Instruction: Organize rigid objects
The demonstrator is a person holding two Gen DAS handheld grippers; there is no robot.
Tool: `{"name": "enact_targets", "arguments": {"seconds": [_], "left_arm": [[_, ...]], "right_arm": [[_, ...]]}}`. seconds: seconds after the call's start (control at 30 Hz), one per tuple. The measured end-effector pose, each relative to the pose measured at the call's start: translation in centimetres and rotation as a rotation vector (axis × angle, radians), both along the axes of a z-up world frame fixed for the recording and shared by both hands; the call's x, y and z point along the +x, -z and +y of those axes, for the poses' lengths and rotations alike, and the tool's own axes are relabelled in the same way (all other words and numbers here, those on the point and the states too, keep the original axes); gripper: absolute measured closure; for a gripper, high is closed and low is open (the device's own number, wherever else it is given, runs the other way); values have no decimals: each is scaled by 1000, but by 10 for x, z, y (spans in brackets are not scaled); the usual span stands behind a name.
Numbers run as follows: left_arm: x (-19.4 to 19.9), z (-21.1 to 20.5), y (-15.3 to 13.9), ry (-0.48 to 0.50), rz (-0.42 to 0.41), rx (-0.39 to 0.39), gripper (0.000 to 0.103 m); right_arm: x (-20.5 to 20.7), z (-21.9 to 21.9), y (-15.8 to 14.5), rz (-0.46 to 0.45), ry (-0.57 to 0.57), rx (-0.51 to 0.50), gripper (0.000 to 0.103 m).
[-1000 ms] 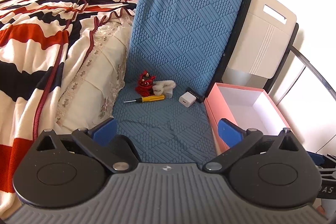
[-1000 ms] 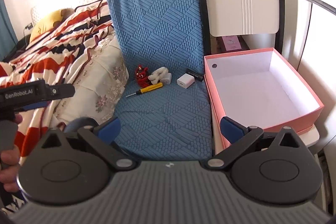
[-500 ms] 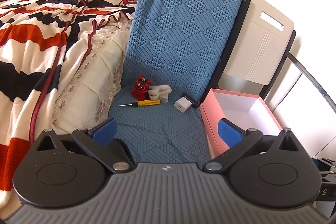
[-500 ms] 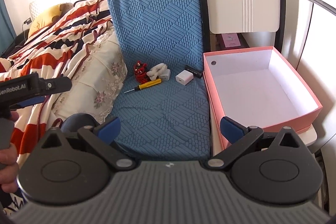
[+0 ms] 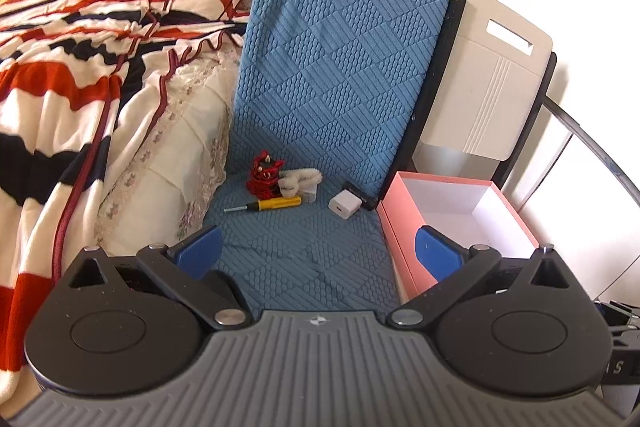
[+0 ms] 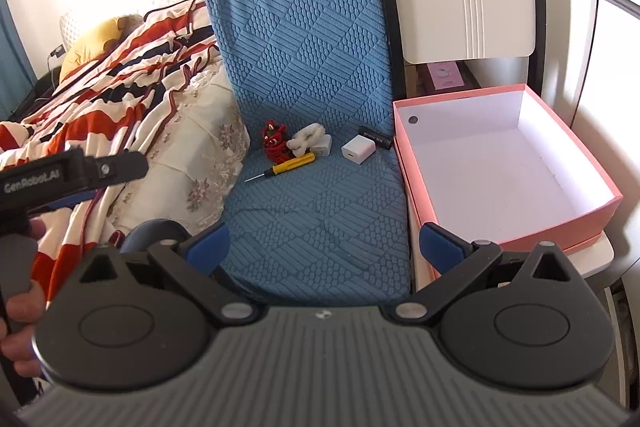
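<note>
On the blue chair seat, pushed up against a bed with a striped blanket, a small cluster of things lies near the backrest: a red figurine, a white fluffy piece, a yellow screwdriver, a white charger cube and a small black object just beside it. Touching the seat's right edge stands an empty pink box, open at the top. Over the last second both views have drawn back a little: the objects sit smaller and farther off in the left view, and more of the seat front shows in the right view. Nothing on the seat has shifted. The left gripper and the right gripper both hover well short of the cluster, fingers spread wide and holding nothing. Judging by this, sorting has not begun; the box is bare and every item waits on the cushion. The pull-back looks like lining up before a first reach, likely for the charger cube or screwdriver, which lie nearest and most exposed.
</note>
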State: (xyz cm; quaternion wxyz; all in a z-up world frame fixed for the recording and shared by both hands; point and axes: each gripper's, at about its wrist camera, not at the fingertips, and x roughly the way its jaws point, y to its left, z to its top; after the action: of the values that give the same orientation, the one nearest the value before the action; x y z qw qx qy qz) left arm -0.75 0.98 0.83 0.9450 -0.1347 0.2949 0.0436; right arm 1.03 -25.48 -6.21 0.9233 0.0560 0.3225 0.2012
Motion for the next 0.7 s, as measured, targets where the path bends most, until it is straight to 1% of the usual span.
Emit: {"name": "enact_targets", "arguments": {"seconds": [0.1, 0.17, 0.27, 0.37, 0.47, 0.57, 0.7], "left_arm": [[3, -9, -4, 7, -23, 42, 0], [3, -14, -5, 6, -47, 55, 0], [4, -17, 1, 3, -84, 41, 0], [6, -18, 9, -30, -82, 20, 0], [7, -17, 18, -23, -83, -10, 0], [10, -18, 28, -22, -66, -2, 0], [9, -15, 39, -22, -91, -18, 0]], "right_arm": [[5, -1, 1, 9, -18, 9, 0], [8, -4, 2, 17, -20, 18, 0], [11, -4, 8, -3, -33, -6, 0], [16, -5, 16, 1, -23, -27, 0], [21, -6, 23, 11, -23, -42, 0], [25, -3, 32, 11, -36, -68, 0], [27, 0, 43, -5, -15, -103, 0]]}}
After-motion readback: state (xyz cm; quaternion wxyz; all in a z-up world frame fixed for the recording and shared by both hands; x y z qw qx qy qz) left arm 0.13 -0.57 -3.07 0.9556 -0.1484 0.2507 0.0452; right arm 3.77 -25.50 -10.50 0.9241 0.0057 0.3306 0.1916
